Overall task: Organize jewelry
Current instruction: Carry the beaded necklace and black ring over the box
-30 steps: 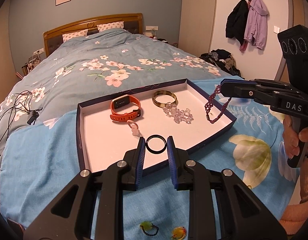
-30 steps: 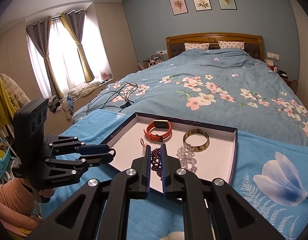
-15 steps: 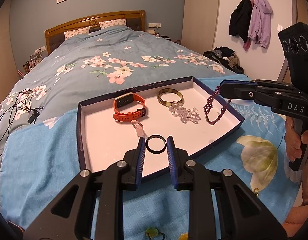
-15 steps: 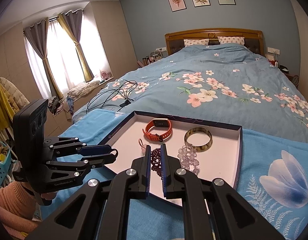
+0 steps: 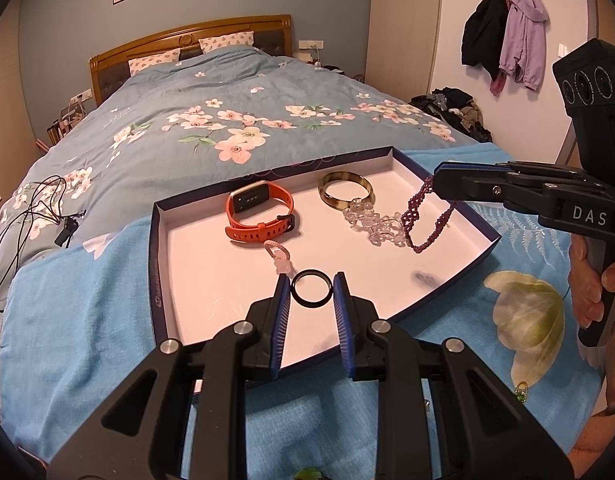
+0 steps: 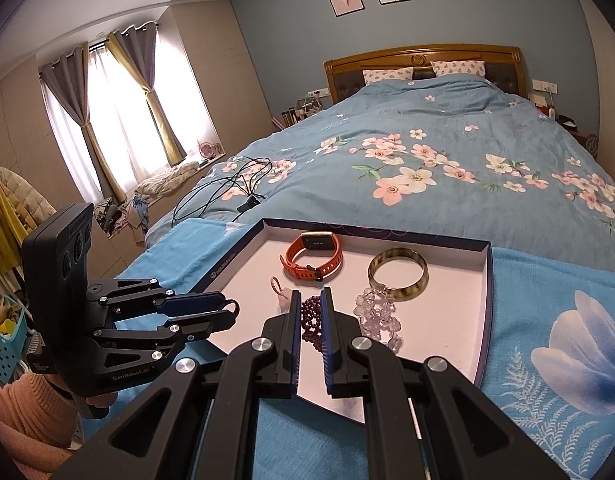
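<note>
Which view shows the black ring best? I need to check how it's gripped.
The left wrist view: the black ring sits face-on between the left gripper fingers, its whole outline visible above the tray. The right wrist view shows only its edge, at that gripper's tips.

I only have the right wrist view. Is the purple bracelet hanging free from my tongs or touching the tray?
Observer: From the left wrist, the purple bracelet dangles from the right tongs; its lower end seems to touch the tray floor beside the clear bead bracelet.
Operator: And the left tongs?
Observer: They pinch a black ring by its sides, over the tray's near edge.
Operator: Anything outside the tray?
Observer: A small green trinket lies on the blanket, right of it.
</note>
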Demonstrator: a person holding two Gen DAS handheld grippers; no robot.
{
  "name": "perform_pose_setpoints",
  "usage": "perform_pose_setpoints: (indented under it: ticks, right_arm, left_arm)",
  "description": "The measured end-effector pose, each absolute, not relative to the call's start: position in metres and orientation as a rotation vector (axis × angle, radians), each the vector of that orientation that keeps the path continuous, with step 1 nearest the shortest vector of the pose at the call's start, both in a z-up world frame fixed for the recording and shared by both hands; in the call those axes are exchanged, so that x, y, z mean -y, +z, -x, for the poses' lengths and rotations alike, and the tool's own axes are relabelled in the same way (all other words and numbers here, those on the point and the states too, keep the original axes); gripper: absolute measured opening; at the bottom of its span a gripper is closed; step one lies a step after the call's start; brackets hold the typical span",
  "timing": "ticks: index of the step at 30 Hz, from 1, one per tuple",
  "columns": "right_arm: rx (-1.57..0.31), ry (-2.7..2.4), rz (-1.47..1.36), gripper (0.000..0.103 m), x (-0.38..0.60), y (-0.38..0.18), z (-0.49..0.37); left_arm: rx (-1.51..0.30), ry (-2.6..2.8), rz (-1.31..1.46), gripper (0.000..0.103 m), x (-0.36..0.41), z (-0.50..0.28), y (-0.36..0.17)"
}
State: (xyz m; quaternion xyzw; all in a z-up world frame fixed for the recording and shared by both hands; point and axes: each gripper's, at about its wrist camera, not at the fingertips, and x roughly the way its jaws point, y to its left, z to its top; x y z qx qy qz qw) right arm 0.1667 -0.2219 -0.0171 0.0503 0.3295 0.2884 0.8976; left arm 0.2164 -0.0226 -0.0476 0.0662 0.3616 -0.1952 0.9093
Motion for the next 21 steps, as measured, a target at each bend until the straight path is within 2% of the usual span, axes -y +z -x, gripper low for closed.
perform_pose_setpoints:
  ticks: [21]
  right_arm:
    - [-0.733, 0.609, -0.166, 0.008, 0.218, -0.032, -0.187]
  left_arm:
    - [-0.798, -0.372, -0.144, 0.022, 0.024, -0.238, -0.063]
